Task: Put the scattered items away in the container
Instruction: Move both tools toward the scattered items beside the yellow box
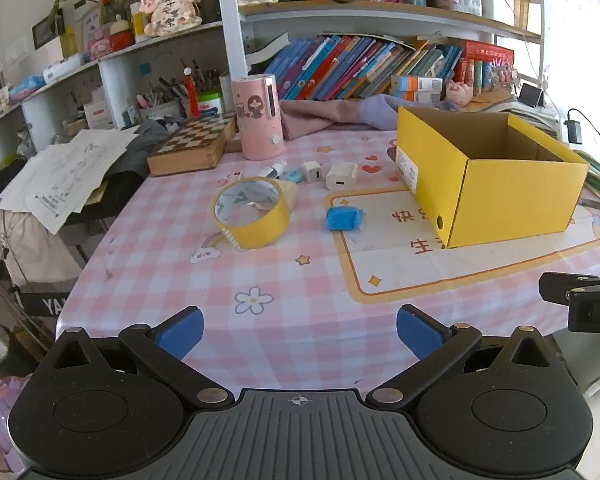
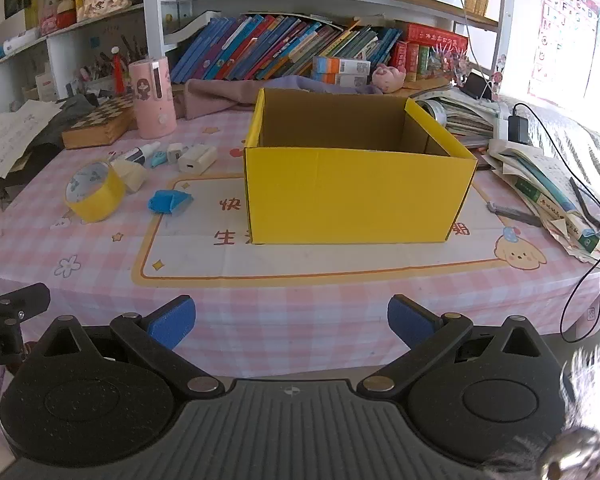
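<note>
Pink-and-white checked cloth (image 1: 300,344) covers the table, with a glossy printed mat at its centre. On the mat stands an open yellow cardboard box (image 2: 356,196), corrugated brown inside, nothing visible within. Left of it the scattered items lie on the cloth: a roll of yellow tape (image 1: 252,212) tilted on edge, a crumpled blue wrapper (image 1: 344,218) just beside the mat's border, two white plastic charger blocks (image 1: 342,176), a small white bottle (image 1: 274,170) and a round teal piece (image 1: 294,177). Behind them stands a pink cylindrical container (image 1: 258,116) beside a wooden chessboard case (image 1: 192,146). The left gripper (image 1: 300,330) and right gripper (image 2: 292,320) hover at the near edge, blue padded fingers spread wide, holding nothing.
</note>
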`<state>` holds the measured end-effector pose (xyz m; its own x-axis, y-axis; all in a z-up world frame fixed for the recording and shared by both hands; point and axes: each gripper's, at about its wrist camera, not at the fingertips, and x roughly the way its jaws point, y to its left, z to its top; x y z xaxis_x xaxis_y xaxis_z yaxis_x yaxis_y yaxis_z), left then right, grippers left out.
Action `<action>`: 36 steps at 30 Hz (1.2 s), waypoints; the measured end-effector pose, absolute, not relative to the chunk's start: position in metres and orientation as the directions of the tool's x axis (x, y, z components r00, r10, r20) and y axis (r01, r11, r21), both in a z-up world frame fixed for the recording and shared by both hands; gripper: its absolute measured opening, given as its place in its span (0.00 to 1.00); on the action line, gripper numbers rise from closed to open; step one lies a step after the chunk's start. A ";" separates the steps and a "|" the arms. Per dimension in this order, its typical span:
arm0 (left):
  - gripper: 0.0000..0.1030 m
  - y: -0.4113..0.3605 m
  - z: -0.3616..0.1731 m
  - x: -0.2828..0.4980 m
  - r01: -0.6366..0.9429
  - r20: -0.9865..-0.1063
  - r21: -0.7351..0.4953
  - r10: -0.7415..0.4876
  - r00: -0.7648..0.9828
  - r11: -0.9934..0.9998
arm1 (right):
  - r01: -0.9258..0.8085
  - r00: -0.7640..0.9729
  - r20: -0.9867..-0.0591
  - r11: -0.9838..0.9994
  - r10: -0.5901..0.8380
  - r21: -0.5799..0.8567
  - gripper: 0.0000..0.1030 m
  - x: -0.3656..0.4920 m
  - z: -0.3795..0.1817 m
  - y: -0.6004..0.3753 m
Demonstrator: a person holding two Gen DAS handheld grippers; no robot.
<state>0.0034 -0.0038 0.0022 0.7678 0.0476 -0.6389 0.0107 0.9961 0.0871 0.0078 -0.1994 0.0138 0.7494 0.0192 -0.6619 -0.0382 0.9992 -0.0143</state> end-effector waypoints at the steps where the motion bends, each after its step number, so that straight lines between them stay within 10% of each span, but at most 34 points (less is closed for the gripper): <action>1: 1.00 -0.004 0.002 0.003 0.013 -0.638 0.086 0.046 0.769 0.996 | -0.039 0.750 -0.661 0.999 0.021 -0.013 1.00 0.006 0.016 -0.201; 36: 1.00 0.005 0.001 0.002 0.002 -0.636 0.069 0.042 0.771 0.998 | -0.069 0.750 -0.661 0.997 0.036 -0.024 1.00 0.007 0.018 -0.190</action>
